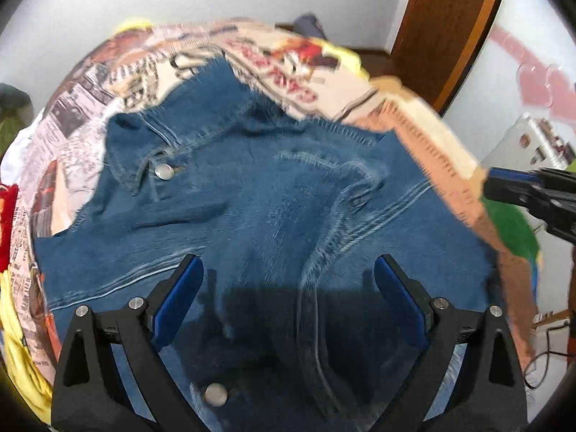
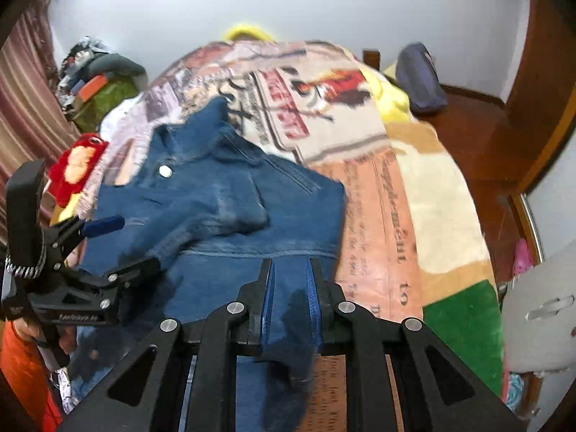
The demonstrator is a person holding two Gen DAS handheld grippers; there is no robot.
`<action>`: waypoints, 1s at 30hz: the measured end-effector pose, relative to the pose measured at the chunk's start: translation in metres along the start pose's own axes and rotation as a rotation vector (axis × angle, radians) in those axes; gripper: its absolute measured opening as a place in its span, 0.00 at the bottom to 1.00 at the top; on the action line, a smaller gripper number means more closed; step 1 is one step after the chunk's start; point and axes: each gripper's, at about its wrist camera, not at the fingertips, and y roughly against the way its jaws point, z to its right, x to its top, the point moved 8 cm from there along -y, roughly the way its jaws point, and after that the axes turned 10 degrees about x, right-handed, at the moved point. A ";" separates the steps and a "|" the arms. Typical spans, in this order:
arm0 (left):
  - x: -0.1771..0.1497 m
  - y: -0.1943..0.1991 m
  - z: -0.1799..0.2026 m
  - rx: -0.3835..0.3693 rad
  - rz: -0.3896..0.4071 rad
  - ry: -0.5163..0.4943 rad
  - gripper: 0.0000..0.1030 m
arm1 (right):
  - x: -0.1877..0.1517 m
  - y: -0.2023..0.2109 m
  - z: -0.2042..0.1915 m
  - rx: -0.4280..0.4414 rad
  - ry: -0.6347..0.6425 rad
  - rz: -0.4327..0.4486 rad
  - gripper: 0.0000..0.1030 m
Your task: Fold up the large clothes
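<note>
The denim jacket [image 1: 273,194] lies spread on the printed blanket [image 1: 432,151] covering the bed. The left gripper [image 1: 288,288] hovers above it, jaws spread and empty. The right gripper [image 2: 291,288] has its jaws pinching a jacket fold. Only the right wrist view shows bare blanket at 3 o'clock and a red plush toy [image 2: 77,165] at 9.

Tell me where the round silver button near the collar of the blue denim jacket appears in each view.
Left wrist view: round silver button, upper left, beside the collar.
Right wrist view: the same button, left of centre, below the collar.
Shared landmark: yellow plush behind the printed blanket.
</note>
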 end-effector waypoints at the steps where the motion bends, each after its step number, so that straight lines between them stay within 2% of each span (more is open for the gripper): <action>1: 0.000 -0.011 0.001 0.009 -0.025 0.002 0.94 | -0.003 -0.005 0.006 0.003 -0.011 -0.017 0.14; 3: -0.002 -0.031 -0.002 0.015 -0.068 0.028 0.93 | -0.014 -0.021 0.014 0.020 -0.036 -0.062 0.14; 4: -0.003 -0.035 -0.003 0.009 -0.074 0.040 0.89 | -0.020 -0.031 0.017 0.024 -0.048 -0.086 0.14; 6: -0.001 -0.040 -0.010 0.012 -0.061 0.072 0.76 | -0.032 -0.047 0.021 0.025 -0.059 -0.124 0.14; 8: 0.002 -0.038 -0.016 0.002 -0.051 0.096 0.54 | -0.042 -0.060 0.024 0.025 -0.066 -0.142 0.14; 9: 0.004 -0.037 -0.019 -0.003 -0.048 0.108 0.47 | -0.046 -0.065 0.025 0.028 -0.069 -0.144 0.14; 10: 0.004 -0.035 -0.022 0.007 -0.049 0.110 0.33 | -0.048 -0.068 0.025 0.027 -0.067 -0.141 0.14; 11: 0.007 -0.034 -0.027 0.017 -0.047 0.108 0.25 | -0.049 -0.069 0.025 0.022 -0.061 -0.138 0.14; 13: 0.017 -0.027 -0.033 0.013 -0.015 0.123 0.19 | -0.049 -0.069 0.023 0.008 -0.043 -0.135 0.14; 16: 0.037 0.000 -0.042 0.012 0.068 0.132 0.17 | -0.048 -0.068 0.021 -0.011 -0.025 -0.140 0.14; 19: 0.060 0.040 -0.047 0.038 0.196 0.112 0.16 | -0.041 -0.063 0.018 -0.019 -0.016 -0.144 0.14; 21: 0.073 0.071 -0.053 0.063 0.295 0.094 0.16 | -0.032 -0.055 0.013 -0.005 -0.018 -0.124 0.14; 24: 0.080 0.097 -0.067 0.103 0.384 0.092 0.16 | -0.019 -0.046 0.004 0.021 -0.022 -0.095 0.14; 26: 0.075 0.098 -0.079 0.120 0.386 0.096 0.16 | -0.018 -0.049 -0.004 0.022 -0.002 -0.104 0.14; 28: 0.065 0.084 -0.092 0.141 0.344 0.112 0.16 | -0.025 -0.060 -0.010 0.008 0.019 -0.138 0.14; 30: 0.044 0.055 -0.110 0.133 0.244 0.142 0.18 | -0.032 -0.070 -0.014 -0.021 0.047 -0.148 0.14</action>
